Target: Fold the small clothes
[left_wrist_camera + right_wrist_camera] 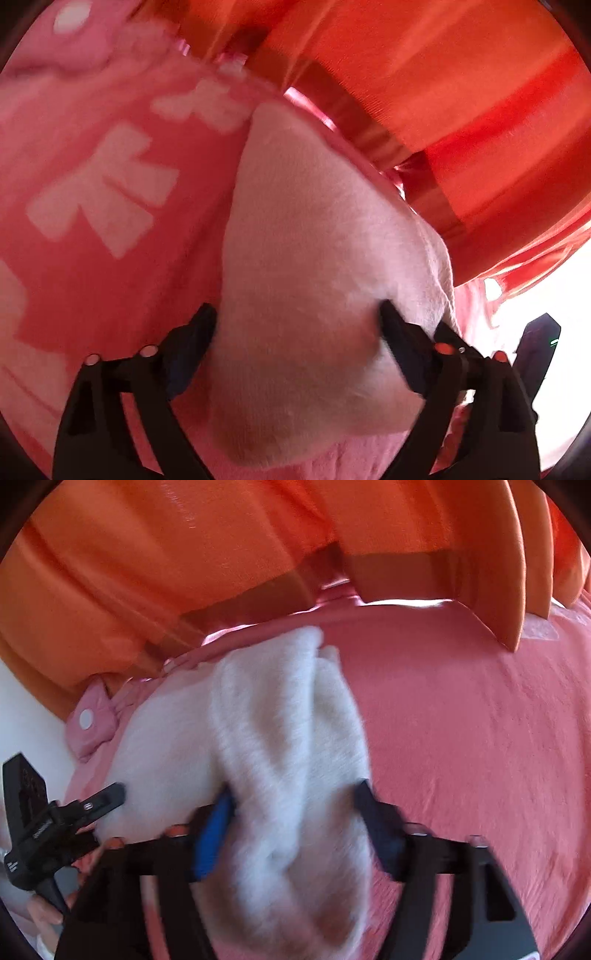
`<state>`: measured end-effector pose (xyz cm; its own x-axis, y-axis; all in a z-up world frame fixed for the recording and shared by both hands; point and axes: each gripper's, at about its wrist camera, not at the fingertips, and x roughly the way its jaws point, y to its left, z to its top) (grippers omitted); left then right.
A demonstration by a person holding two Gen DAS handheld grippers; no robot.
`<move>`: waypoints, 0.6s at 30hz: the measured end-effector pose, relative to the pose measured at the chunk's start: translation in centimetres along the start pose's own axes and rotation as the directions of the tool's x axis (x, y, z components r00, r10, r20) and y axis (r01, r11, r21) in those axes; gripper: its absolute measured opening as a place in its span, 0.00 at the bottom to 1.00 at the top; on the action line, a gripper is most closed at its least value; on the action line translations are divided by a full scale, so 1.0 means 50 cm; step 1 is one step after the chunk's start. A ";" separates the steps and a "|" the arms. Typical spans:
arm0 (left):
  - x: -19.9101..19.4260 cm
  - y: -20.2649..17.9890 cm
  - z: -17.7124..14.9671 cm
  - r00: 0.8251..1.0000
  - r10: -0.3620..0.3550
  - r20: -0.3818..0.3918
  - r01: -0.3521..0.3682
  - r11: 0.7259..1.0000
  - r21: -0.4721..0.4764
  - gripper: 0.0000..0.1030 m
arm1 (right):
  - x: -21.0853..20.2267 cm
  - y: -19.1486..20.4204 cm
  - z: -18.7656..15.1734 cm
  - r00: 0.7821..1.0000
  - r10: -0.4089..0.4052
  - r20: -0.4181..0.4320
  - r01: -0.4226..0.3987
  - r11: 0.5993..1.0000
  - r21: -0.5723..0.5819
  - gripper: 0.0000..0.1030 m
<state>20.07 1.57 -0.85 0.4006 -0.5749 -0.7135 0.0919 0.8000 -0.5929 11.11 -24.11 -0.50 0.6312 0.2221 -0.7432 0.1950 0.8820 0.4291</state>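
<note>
A small white knitted garment [317,236] lies on a pink bedspread [92,258]. In the left wrist view my left gripper [297,317] has its jaws spread wide, one finger on each side of the white cloth, not pinching it. In the right wrist view the white garment [291,738] is bunched and runs between the fingers of my right gripper [295,797], whose jaws are also spread apart around it. The left gripper [110,794] shows at the left edge of the right wrist view, its tip touching the cloth.
Orange curtains [184,554] hang along the far edge of the bed [461,738]. The bedspread has white printed shapes [103,192]. A pink tab with a white dot [90,720] sits at the bed's left edge. A bright white area [554,302] lies to the right.
</note>
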 end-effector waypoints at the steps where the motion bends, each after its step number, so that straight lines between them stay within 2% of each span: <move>1: 0.010 0.011 0.002 1.000 -0.024 -0.011 0.024 0.999 -0.030 0.90 | 0.014 -0.009 0.001 0.999 0.035 -0.030 -0.034 0.999 0.027 0.72; 2: 0.015 0.021 0.004 0.998 -0.061 -0.008 0.060 0.997 -0.052 0.90 | 0.030 -0.021 0.002 0.995 0.086 -0.056 -0.081 0.994 0.080 0.74; 4: 0.014 0.018 0.007 0.997 -0.072 -0.008 0.071 0.997 -0.044 0.88 | 0.049 -0.034 0.008 0.988 0.143 -0.062 -0.134 0.982 0.134 0.72; 5: 0.014 0.014 0.008 0.996 -0.084 -0.008 0.084 0.996 -0.030 0.74 | 0.053 -0.028 0.014 0.983 0.171 -0.071 -0.161 0.979 0.122 0.50; 6: 0.016 0.007 0.009 0.994 -0.109 -0.010 0.109 0.994 -0.015 0.68 | 0.051 -0.023 0.018 0.977 0.200 -0.071 -0.190 0.974 0.126 0.45; 7: 0.010 -0.004 0.011 0.995 -0.104 0.008 0.104 0.995 -0.003 0.64 | 0.041 -0.015 0.022 0.982 0.184 -0.052 -0.177 0.977 0.120 0.36; 8: 0.003 -0.014 0.014 0.994 -0.111 0.020 0.111 0.994 0.014 0.53 | 0.019 0.004 0.028 0.986 0.162 -0.021 -0.160 0.984 0.075 0.31; 10: -0.040 -0.063 0.024 0.987 -0.143 0.078 0.136 0.986 0.092 0.49 | -0.042 0.038 0.040 0.981 0.180 0.070 -0.182 0.983 0.013 0.26; 12: -0.088 -0.112 0.030 0.973 -0.184 0.141 0.158 0.972 0.175 0.49 | -0.128 0.070 0.050 0.957 0.228 0.179 -0.223 0.974 -0.043 0.26; 14: -0.121 -0.147 0.031 0.958 -0.230 0.170 0.189 0.956 0.225 0.50 | -0.195 0.083 0.047 0.938 0.220 0.268 -0.202 0.975 -0.093 0.27; 15: -0.125 -0.159 0.028 0.957 -0.237 0.168 0.194 0.952 0.237 0.52 | -0.203 0.079 0.046 0.935 0.213 0.284 -0.194 0.977 -0.093 0.28; 16: -0.116 -0.162 0.024 0.963 -0.214 0.164 0.172 0.956 0.238 0.54 | -0.192 0.069 0.048 0.939 0.207 0.276 -0.193 0.978 -0.077 0.31; 17: -0.105 -0.158 0.018 0.971 -0.178 0.162 0.136 0.961 0.239 0.58 | -0.153 0.042 0.045 0.958 0.181 0.221 -0.178 0.983 -0.034 0.38; 18: -0.067 -0.144 0.008 0.985 -0.093 0.143 0.057 0.969 0.240 0.59 | -0.108 0.019 0.044 0.979 0.138 0.149 -0.141 0.990 0.010 0.41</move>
<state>18.44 -2.20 5.95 0.5166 -0.6163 -0.5943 0.3308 0.7839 -0.5254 9.54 -25.39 5.04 0.7568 0.2776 -0.5918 0.1114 0.8374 0.5352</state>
